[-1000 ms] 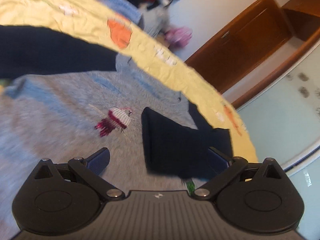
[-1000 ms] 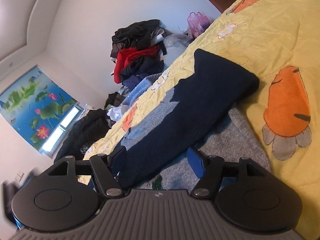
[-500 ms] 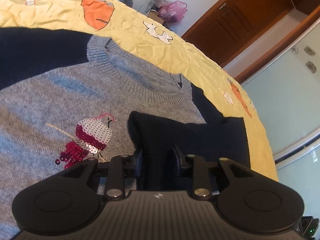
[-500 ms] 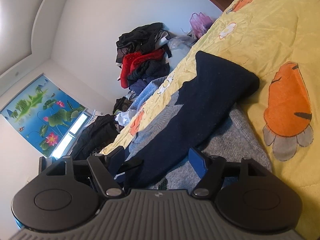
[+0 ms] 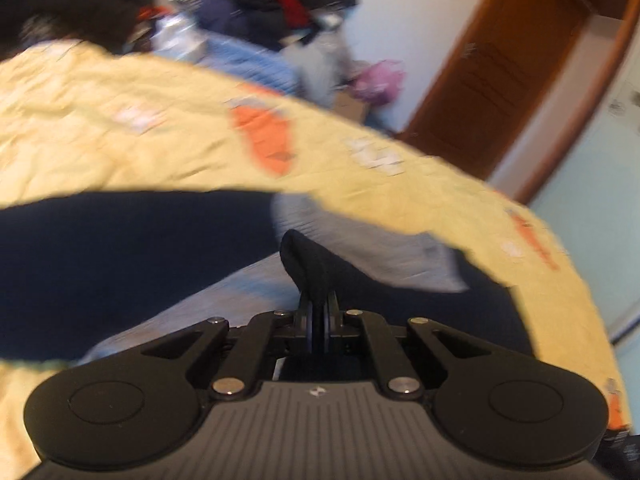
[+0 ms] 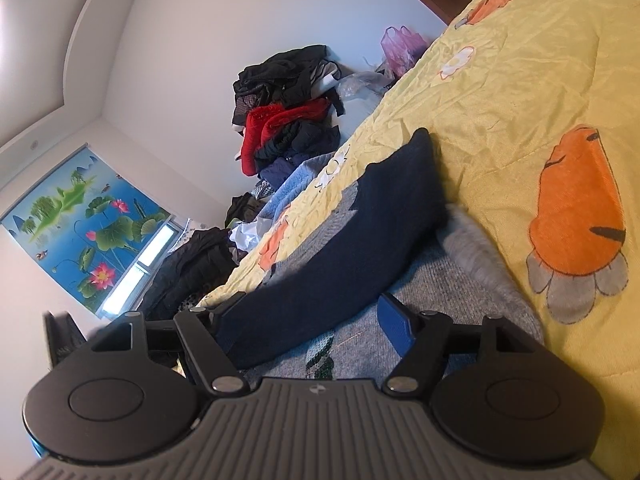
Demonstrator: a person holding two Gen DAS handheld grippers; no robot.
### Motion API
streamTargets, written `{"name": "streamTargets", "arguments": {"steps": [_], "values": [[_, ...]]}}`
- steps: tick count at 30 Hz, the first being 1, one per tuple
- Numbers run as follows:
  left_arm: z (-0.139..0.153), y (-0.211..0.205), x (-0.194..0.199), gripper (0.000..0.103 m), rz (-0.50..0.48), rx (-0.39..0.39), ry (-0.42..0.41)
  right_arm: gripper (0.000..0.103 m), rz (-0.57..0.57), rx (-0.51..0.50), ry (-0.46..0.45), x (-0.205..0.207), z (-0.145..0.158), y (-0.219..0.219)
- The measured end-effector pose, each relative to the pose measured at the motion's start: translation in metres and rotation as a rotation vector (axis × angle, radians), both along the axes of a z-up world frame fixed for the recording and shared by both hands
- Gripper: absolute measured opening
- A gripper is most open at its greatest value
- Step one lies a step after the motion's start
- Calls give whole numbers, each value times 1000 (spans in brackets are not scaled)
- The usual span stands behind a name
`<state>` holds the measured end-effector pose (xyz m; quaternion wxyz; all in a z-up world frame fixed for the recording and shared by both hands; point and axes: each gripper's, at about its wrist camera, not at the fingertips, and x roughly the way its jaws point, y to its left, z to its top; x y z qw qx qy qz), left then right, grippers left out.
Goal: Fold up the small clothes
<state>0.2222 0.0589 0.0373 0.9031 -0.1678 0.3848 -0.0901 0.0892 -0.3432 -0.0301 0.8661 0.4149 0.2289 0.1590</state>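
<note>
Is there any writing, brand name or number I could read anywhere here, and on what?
None: no readable word or number shows in either view.
Left gripper: only a small white emblem on its grey body, no letters.
Right gripper: the same small emblem, too small to read.
Yellow bedspread: pictures of carrots and flowers only.
Window blind: painted lotus scene, no text.

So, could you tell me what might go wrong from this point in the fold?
The left gripper pinches only a narrow bunch of the navy sleeve, so the cloth could slip out mid-fold. The right gripper is open around the other navy sleeve, so nothing pins the grey sweater, which may drag along.
</note>
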Motion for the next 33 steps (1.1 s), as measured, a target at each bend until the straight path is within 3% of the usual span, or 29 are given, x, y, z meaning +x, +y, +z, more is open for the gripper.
{"name": "streamTargets", "arguments": {"steps": [4,6,10,11,14,16,19,21,22,23,27,30,33], "values": [[-31,16,-5,5,31,13,41,74,-1,-25,19,2,3,2],[-34,16,-11,5,24,22,3,76,0,-91,49,7,16,3],[-39,10,-20,5,26,50,-54,77,-54,-288,-50,34,67,-6],[-39,10,-22,5,27,48,-64,78,-66,-357,-36,51,74,-10],[-41,16,-21,5,34,0,-60,77,-49,-492,124,113,72,-23],[-43,20,-19,5,35,-28,-56,70,-7,-522,195,143,61,-27],[-45,24,-18,6,39,-66,-49,67,55,-512,220,166,48,-20],[-46,26,-18,6,39,-80,-47,49,74,-526,259,176,39,-13],[-46,26,-19,6,39,-81,-47,21,80,-534,253,176,36,-10],[-46,26,-19,6,39,-78,-48,15,93,-551,241,173,34,-4],[-45,22,-20,6,35,-44,-58,13,53,-635,157,162,45,-8],[-44,19,-20,6,31,-19,-66,12,16,-559,225,169,29,-32],[-43,16,-21,6,30,-3,-70,13,32,-650,184,164,28,-18]]}}
